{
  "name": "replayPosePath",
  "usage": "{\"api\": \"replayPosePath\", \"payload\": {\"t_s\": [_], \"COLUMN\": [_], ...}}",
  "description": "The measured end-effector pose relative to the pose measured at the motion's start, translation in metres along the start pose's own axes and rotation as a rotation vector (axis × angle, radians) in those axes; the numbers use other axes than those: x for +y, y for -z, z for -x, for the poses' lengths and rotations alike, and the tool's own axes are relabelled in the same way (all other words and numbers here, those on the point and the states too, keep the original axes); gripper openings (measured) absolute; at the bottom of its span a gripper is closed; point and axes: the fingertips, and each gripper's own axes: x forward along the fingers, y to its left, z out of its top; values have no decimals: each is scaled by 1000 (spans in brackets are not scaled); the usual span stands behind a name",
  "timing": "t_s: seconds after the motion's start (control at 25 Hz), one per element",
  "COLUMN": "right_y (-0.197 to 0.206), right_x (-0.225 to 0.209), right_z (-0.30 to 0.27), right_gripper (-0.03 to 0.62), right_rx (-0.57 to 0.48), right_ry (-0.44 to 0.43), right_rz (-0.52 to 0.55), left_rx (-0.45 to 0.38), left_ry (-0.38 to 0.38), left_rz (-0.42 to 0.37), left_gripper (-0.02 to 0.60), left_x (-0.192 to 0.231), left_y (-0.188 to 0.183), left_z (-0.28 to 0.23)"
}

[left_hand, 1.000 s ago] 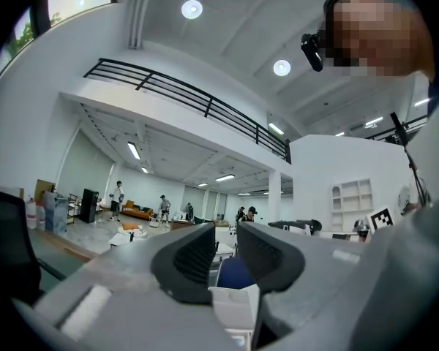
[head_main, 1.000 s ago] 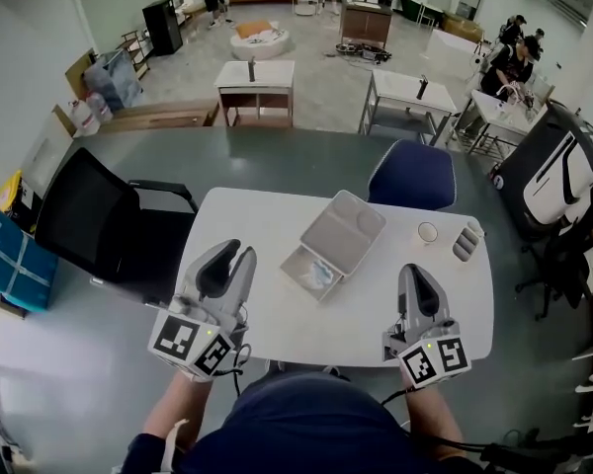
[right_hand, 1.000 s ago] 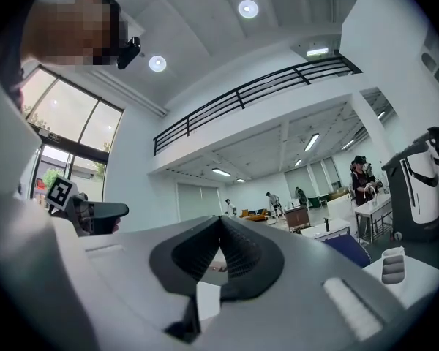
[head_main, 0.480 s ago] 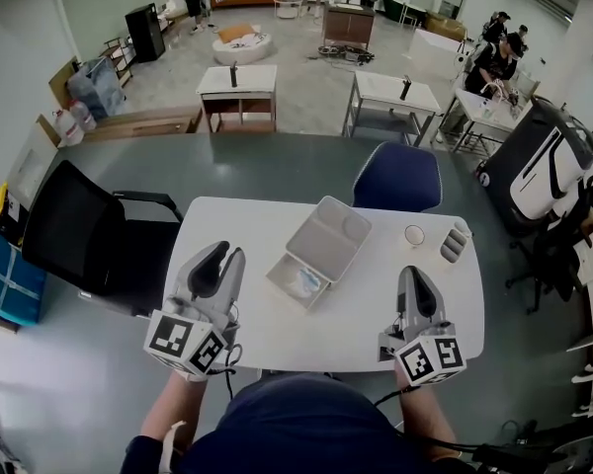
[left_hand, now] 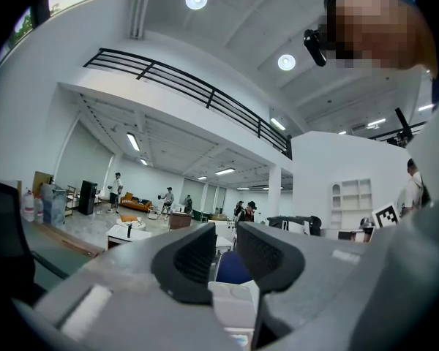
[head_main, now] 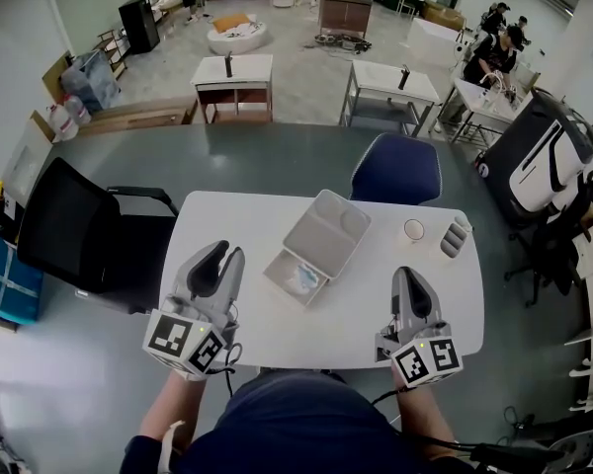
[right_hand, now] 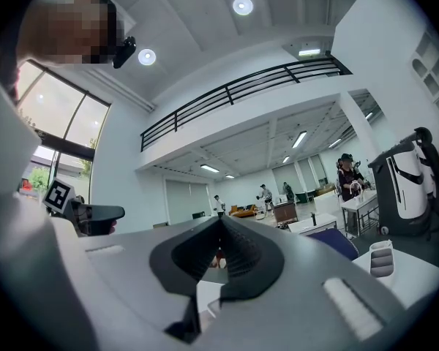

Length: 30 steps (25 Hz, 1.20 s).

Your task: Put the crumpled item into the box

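An open pale grey box point(head_main: 328, 227) lies mid-table with its lid flipped back toward the far side. In the box's near tray rests a crumpled white-and-bluish item point(head_main: 302, 280). My left gripper point(head_main: 228, 256) hovers near the table's front left, pointing toward the box, open with nothing between the jaws. In the left gripper view the left gripper point(left_hand: 225, 234) shows a clear gap, and the box point(left_hand: 234, 307) sits beyond it. My right gripper point(head_main: 407, 275) is at the front right, shut and empty; the right gripper point(right_hand: 221, 222) has its tips meeting.
A small white cup point(head_main: 413, 230) and a grey ribbed holder point(head_main: 456, 237) stand at the table's far right. A blue chair point(head_main: 396, 169) is behind the table, a black chair point(head_main: 71, 227) at its left. More tables and people stand far off.
The head view has shifted slightly. Both grippers keep the same places relative to the box, and their jaws have not changed.
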Motion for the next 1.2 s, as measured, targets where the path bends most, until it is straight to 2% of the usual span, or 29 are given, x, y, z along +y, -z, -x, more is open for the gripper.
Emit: {"api": "replayPosePath", "payload": {"t_s": [1.2], "right_y": [5], "right_x": [-5], "right_z": [-12], "right_gripper": [2], "right_rx": [21], "right_ry": [-7], "right_rz": [-2], "left_rx": [47], "left_ry": [26], "left_rz": [26], "left_gripper": [103], "left_x": [0], "left_y": [14], "left_z": [-17]}}
